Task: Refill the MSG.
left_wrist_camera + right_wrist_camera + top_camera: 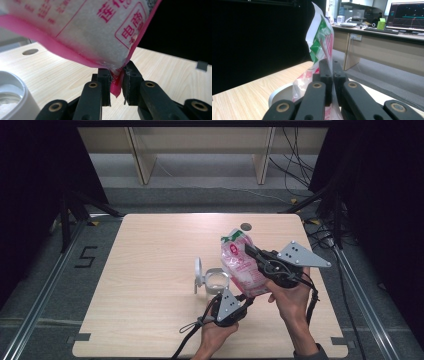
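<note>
Desk: pale wood-grain top (pixel 150 285), centre of the high view, small round hole (pixel 245 226) near its far edge.
Room: grey floor around the desk, black drapes at both sides, light wooden shelving across the top of the frame; in the right gripper view, a long counter with a lit monitor (pixel 405 15) at upper right.
Bag: pink-and-white plastic pouch (pixel 242 265) with red print and a green-marked top, right of centre in the high view, held up off the desk beside the jar.
Bag axis: long axis running from lower right to upper left in the high view, green top end toward the far edge of the desk, bottom end toward the person.
Bag contents: pale, grainy fill showing through the film in the left gripper view (pixel 82 32).
Left hand-held gripper (pixel 239 306): bottom centre of the high view, jaws pinched on the pink bottom corner of the bag (pixel 115 83).
Right hand-held gripper (pixel 251 251): right of centre, jaws clamped tight on the bag's film (pixel 320 47), green top rising above them.
Jar: clear container (pixel 217 280) with white rim, standing on the desk just left of the bag, round lid (pixel 198 269) tipped up at its left; inside too hard to make out.
</note>
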Demonstrator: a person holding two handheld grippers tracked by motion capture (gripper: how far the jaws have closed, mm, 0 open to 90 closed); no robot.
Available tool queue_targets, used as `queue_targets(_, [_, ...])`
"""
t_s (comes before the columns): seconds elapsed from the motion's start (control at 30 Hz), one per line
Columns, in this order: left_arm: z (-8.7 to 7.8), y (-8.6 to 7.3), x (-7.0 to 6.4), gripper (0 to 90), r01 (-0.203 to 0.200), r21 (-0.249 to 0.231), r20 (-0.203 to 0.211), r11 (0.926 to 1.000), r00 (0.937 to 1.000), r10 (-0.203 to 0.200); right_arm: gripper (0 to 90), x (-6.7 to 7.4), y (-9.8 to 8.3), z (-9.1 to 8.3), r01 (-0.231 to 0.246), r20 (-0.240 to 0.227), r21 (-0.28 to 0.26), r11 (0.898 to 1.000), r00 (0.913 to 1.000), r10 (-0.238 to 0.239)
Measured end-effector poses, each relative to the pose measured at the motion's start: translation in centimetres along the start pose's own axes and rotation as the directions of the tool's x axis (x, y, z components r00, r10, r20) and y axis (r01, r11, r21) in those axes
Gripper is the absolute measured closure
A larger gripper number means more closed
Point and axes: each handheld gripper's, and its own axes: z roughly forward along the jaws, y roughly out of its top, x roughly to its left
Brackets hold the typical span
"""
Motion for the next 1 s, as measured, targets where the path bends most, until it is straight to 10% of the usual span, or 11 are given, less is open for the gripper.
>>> queue_targets(1.0, [1.1,-1.4,-1.5,78.0,0.074,-0.018,0.026,0.9971,0.9970,-0.073,90.0,0.1,-1.0,2.0,-0.008,0.006,0.093,0.996,1.0000,0.007])
